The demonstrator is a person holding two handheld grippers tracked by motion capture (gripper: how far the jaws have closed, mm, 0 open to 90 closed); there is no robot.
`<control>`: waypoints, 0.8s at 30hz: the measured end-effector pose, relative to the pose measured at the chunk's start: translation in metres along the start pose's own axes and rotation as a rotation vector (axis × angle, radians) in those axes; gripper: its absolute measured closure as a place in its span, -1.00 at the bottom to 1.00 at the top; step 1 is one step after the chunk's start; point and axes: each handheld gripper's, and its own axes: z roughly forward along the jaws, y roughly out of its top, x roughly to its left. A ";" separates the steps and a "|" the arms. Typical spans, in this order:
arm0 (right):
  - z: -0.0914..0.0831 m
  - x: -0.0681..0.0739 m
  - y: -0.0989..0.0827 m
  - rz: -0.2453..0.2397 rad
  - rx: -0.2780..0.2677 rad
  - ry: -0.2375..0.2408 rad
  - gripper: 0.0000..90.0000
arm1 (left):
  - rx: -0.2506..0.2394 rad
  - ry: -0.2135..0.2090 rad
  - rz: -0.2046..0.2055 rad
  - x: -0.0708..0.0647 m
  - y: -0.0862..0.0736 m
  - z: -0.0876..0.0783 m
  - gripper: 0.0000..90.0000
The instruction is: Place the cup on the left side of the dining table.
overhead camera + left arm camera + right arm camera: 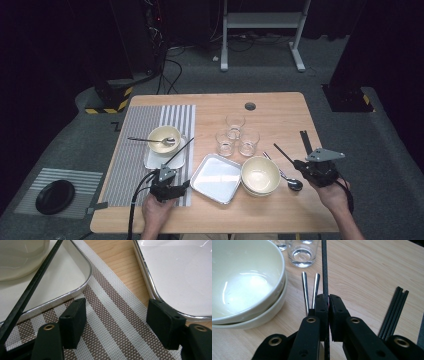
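Chopstick (324,270) pinched in right tool (328,302) over wooden table (367,272).

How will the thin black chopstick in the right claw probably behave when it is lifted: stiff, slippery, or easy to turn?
The black chopstick looks straight and rigid, so it probably stays stiff. It is long and the right claw pinches it near one end, so it may pivot. Its surface looks smooth and narrow, so it could slip.
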 end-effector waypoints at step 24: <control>-0.008 0.013 0.020 -0.065 -0.003 0.065 0.91 | 0.000 -0.002 0.003 0.000 0.000 0.000 -0.27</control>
